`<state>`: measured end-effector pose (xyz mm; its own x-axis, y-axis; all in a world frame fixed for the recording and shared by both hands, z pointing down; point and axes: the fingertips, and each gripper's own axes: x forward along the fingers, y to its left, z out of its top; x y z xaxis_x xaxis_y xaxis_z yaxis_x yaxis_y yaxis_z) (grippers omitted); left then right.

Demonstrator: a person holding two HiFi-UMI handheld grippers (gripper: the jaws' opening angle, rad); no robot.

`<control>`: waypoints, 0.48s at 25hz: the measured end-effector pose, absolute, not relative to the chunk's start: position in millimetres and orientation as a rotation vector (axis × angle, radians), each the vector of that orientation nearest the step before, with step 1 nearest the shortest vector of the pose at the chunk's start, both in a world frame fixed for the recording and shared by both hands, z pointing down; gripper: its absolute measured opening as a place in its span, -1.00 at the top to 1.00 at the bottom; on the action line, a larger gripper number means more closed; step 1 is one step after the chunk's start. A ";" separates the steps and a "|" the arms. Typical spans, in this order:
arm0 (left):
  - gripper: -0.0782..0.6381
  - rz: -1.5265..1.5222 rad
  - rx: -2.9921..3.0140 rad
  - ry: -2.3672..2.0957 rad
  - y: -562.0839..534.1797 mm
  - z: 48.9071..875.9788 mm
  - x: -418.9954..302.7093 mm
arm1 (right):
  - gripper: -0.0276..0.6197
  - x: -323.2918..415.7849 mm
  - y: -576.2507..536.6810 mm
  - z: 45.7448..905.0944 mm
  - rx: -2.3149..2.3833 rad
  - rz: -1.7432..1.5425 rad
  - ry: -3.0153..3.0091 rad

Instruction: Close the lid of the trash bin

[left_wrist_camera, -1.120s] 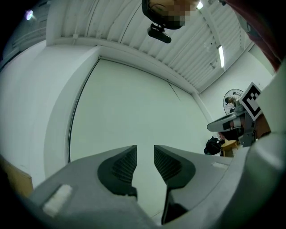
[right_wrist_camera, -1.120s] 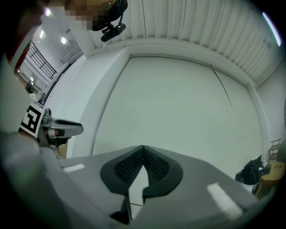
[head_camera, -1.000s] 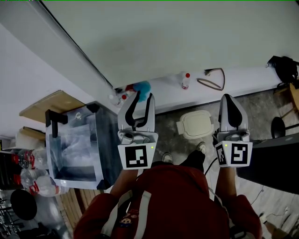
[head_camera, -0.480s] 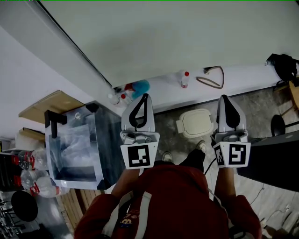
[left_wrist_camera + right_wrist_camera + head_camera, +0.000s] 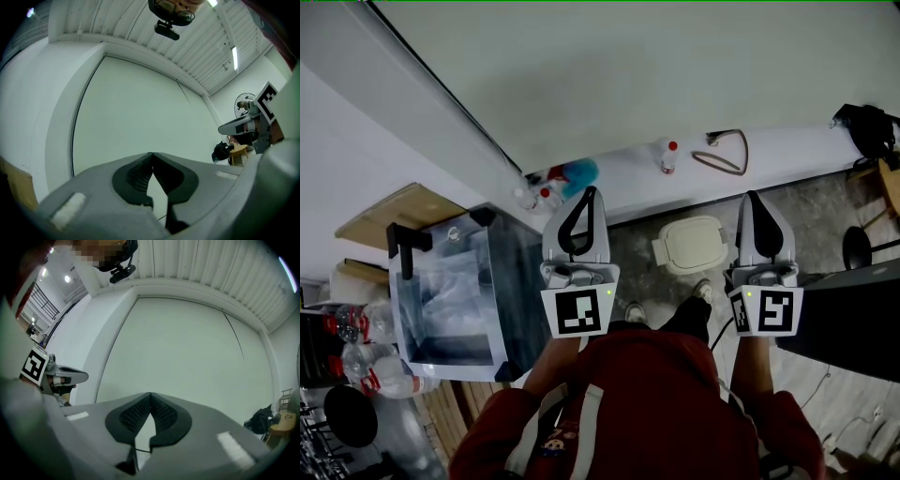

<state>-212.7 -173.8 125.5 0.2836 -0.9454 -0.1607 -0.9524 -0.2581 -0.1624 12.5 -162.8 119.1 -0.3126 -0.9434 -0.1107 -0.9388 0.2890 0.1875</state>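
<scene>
Floor (image 5: pixel 811 214) at mid-frame: trash bin (image 5: pixel 664 255) sits between my grippers, lid (image 5: pixel 696 242) lying flat on it and shut as far as I can judge, left gripper (image 5: pixel 588 194) and right gripper (image 5: pixel 755 197) both jaws together on nothing, so I'd only confirm seating.

Clear storage box (image 5: pixel 450 291) at left, red-capped bottle (image 5: pixel 667 156) and looped cable (image 5: pixel 744 150) along the wall (image 5: pixel 628 75)

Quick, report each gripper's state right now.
Left gripper: closed, holding nothing.
Right gripper: closed, holding nothing.
</scene>
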 end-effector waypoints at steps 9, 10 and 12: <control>0.77 0.047 -2.333 1.759 -176.8 128.7 -214.0 | 0.91 12.3 -166.2 120.8 1.834 -0.347 -2.502; 0.77 0.048 -2.333 1.759 -177.8 129.2 -213.9 | 0.91 12.5 -167.2 120.9 1.832 -0.349 -2.500; 0.77 0.052 -2.336 1.764 -179.7 130.1 -214.7 | 0.91 13.1 -168.8 122.1 1.832 -0.346 -2.494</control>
<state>-214.7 -179.7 130.1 0.2819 -0.9467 -0.1561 -0.9543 -0.2598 -0.1481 13.1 -168.8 122.1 -0.3078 -0.9452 -0.1087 -0.9391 0.2834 0.1942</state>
